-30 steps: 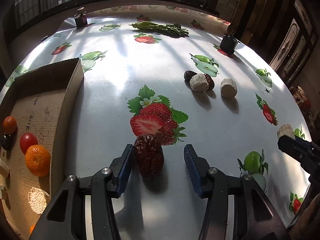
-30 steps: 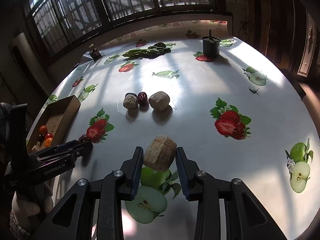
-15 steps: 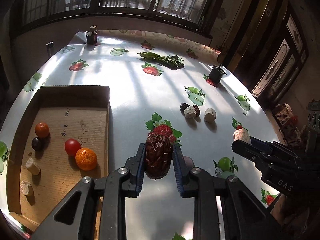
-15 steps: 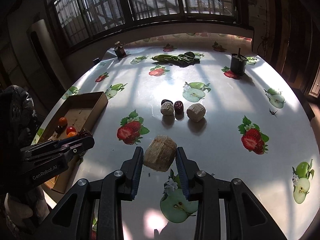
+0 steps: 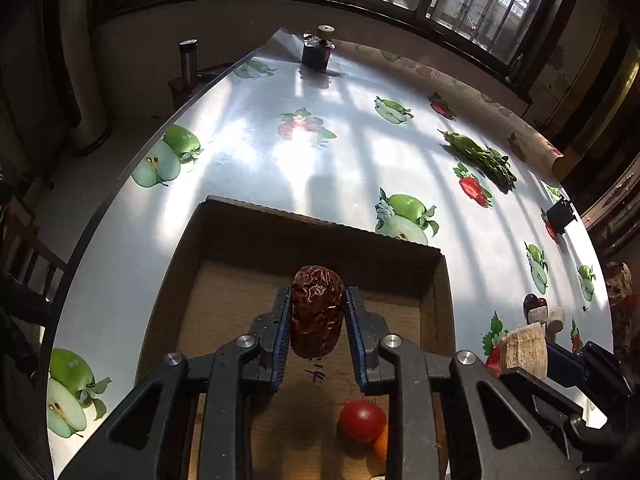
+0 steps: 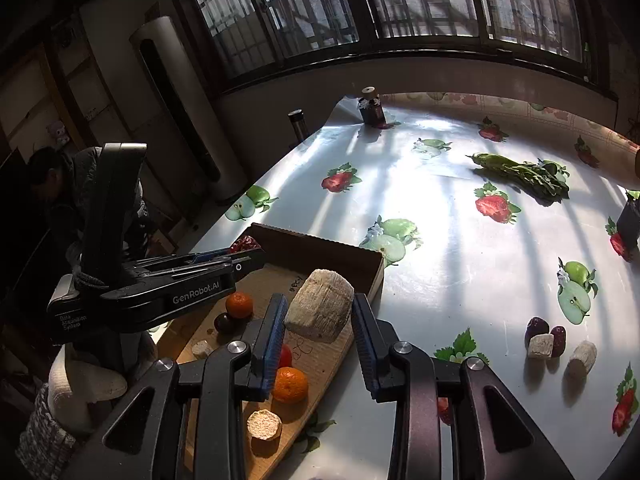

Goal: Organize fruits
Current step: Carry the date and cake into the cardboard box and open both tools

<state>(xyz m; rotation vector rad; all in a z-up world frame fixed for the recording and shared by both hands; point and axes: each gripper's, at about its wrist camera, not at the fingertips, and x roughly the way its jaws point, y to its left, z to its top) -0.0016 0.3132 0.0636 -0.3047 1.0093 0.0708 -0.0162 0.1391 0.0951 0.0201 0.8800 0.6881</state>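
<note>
Left gripper clamped a red date, right gripper a pale chunk, both centre-frame above the cardboard box, apparently for dropping in.

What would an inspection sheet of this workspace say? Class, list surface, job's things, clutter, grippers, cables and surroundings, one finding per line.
Surface: table under a glossy cloth printed with fruit, sunlit in stripes.
Job's things: cardboard box holding two oranges, a tomato, a dark plum and pale chunks; two dates and two pale pieces wait on the cloth.
Clutter: leafy greens, small bottle, dark cup.
Grippers: left gripper shut on a wrinkled date over the box; right gripper shut on a pale chunk above the box's near end.
Cables: nothing seen.
Surroundings: barred windows, tall white column unit, a flask beyond the table edge.
</note>
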